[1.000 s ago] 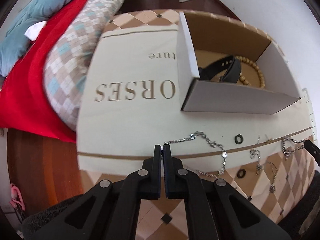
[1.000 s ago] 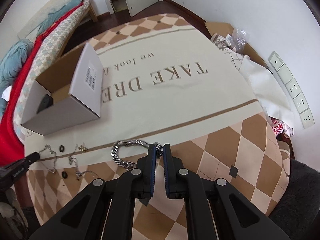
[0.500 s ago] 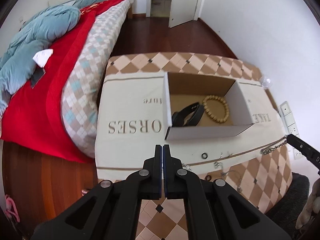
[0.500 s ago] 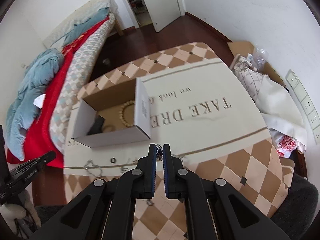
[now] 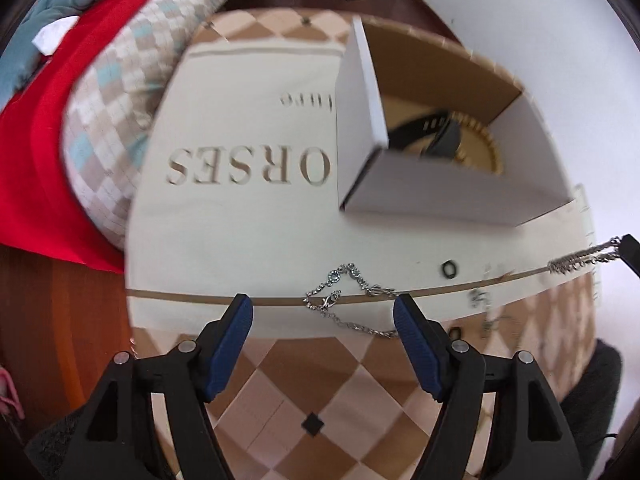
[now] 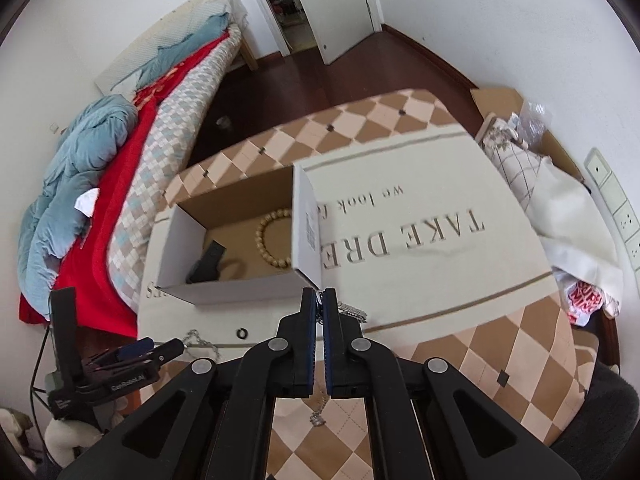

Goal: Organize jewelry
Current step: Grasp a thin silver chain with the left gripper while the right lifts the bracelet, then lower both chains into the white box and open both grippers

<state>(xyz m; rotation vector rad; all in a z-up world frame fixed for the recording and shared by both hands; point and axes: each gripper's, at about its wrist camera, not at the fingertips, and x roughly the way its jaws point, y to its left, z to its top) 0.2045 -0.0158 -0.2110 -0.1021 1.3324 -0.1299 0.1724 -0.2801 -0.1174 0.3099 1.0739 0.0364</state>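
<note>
My left gripper (image 5: 323, 308) is open, low over the tablecloth, its fingers on either side of a thin silver chain (image 5: 352, 296). My right gripper (image 6: 319, 300) is shut on a chunky silver chain bracelet (image 6: 352, 311) and holds it in the air in front of the white cardboard box (image 6: 236, 294). The bracelet also shows in the left wrist view (image 5: 580, 258), hanging from the right fingertip. The box (image 5: 448, 200) holds a wooden bead bracelet (image 6: 272, 240) and a black band (image 6: 206, 266).
A black ring (image 5: 450, 269), another ring (image 5: 456, 332) and small silver pieces (image 5: 480, 300) lie on the cloth right of the thin chain. A bed with a red cover (image 6: 100, 208) stands left of the table. Bags (image 6: 560, 200) lie at the right wall.
My left gripper has dropped back down to the table and opened around the thin chain. My right gripper has moved the chunky bracelet closer to the box.
</note>
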